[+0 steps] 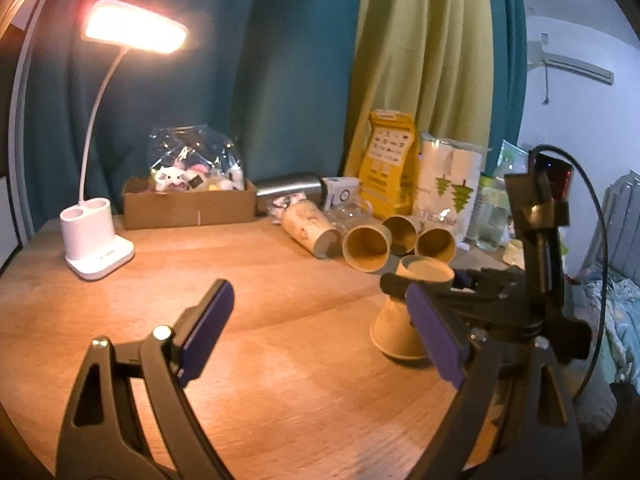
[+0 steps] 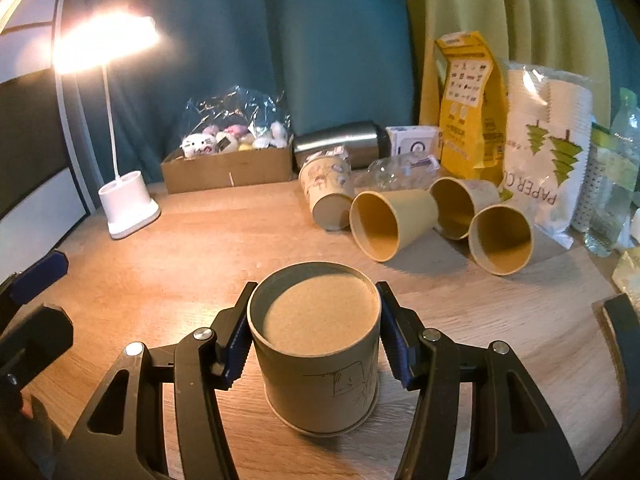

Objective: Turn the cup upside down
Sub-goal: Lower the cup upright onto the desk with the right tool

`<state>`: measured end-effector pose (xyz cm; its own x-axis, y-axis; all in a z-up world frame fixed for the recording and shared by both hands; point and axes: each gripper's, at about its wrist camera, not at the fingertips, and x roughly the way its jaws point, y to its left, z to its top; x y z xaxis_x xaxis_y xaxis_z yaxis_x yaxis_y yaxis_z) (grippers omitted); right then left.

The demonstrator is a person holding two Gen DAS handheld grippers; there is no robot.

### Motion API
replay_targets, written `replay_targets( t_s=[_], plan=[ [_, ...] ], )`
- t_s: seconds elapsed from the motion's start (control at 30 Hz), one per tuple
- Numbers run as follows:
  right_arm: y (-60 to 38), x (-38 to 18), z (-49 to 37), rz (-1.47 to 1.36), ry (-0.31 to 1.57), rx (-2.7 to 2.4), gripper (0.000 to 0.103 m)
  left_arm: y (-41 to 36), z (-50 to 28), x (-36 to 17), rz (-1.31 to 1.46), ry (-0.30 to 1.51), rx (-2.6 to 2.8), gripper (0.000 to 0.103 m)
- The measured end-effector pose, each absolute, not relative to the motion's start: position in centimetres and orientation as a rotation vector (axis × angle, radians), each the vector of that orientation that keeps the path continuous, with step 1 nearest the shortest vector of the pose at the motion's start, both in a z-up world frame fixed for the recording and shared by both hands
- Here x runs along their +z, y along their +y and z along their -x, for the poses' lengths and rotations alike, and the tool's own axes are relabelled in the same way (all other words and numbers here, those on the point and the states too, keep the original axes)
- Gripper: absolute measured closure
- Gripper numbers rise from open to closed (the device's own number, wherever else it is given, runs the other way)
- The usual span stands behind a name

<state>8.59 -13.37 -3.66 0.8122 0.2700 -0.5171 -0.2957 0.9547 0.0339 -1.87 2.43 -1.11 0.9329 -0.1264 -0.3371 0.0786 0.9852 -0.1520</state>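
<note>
A tan paper cup stands upside down on the wooden table, its base up and its rim on the wood. My right gripper has a blue pad on each side of the cup's upper wall; small gaps show, so the pads stand just off it. In the left wrist view the same cup stands at the right with the right gripper around its top. My left gripper is wide open and empty over bare table, left of the cup.
Several paper cups lie on their sides at the back. Behind them are a steel flask, a yellow bag, a pack of paper cups and a cardboard box. A lit desk lamp stands back left.
</note>
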Motion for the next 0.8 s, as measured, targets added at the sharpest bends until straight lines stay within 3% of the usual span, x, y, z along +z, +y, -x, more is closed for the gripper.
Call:
replay_targets(
  t_s=[0.8],
  plan=[
    [-13.23,-4.48,-9.49,0.073,0.573,0.274,0.043,2.06,1.97,-1.25,0.11,0.352,-0.056,0.014]
  ],
)
